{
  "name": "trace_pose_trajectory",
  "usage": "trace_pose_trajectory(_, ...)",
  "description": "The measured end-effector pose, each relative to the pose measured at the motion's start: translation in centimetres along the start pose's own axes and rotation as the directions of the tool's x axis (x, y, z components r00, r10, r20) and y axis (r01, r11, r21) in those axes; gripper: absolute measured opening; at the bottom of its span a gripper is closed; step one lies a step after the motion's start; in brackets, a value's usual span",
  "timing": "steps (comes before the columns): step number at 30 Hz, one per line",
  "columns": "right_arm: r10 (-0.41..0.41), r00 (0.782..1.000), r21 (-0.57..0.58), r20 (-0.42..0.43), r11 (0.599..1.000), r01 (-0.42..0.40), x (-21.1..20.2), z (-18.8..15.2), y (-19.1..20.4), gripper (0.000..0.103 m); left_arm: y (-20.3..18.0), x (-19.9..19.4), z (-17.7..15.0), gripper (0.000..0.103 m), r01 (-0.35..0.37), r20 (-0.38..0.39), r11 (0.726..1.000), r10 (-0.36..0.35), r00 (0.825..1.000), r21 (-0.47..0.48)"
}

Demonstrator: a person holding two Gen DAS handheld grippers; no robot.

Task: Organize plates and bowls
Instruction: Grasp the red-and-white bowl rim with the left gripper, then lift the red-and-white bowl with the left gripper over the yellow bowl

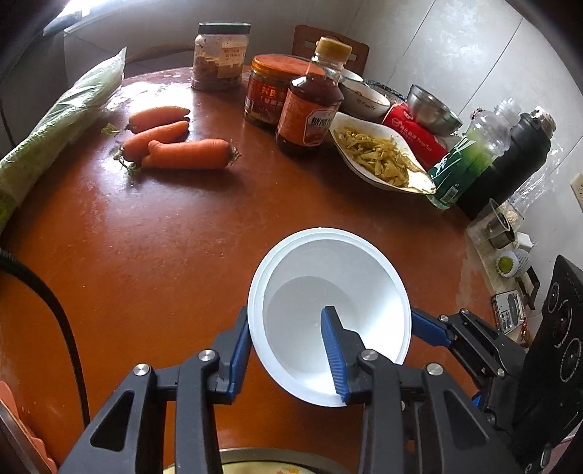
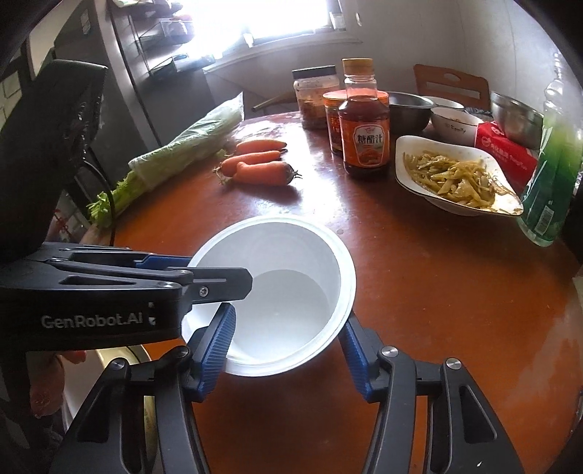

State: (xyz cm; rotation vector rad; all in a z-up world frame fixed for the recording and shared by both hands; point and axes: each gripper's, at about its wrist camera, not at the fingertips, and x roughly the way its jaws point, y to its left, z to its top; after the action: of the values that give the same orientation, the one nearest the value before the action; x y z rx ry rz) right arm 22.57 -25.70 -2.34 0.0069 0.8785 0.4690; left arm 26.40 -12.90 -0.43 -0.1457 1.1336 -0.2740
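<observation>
Left wrist view: your left gripper pinches the white bowl's wall, right gripper straddles its rim near the tabletop's edge, steadying it for stacking.

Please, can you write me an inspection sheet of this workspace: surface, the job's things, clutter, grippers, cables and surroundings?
Surface: round brown table, shiny and worn.
Job's things: white bowl, empty, tilted; its rim looks doubled, maybe two nested. Ceramic bowl and steel bowl at the far side.
Clutter: carrots, bagged greens, sauce bottle, two jars, dish of food, green bottle, black flask.
Grippers: left hand-held gripper clamps the white bowl's wall, one finger inside. Right hand-held gripper straddles the bowl; whether it presses is unclear.
Cables: black cable near the table edge.
Surroundings: bright window, wooden chair.
</observation>
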Motion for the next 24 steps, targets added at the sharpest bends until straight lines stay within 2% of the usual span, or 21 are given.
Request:
trace_pose_trajectory(10, -0.011, 0.999, -0.050, 0.045, 0.999, 0.013, -2.2, 0.8, 2.4, 0.059, 0.8, -3.6, -0.7, 0.038, 0.005, 0.071, 1.000, -0.004, 0.997, -0.009)
trace_pose_trajectory(24, -0.004, 0.993, -0.114, 0.118, 0.993, 0.018, -6.1, 0.8, 7.1, 0.059, 1.3, -9.6, -2.9, 0.038, -0.004, 0.171, 1.000, 0.004, 0.985, -0.001)
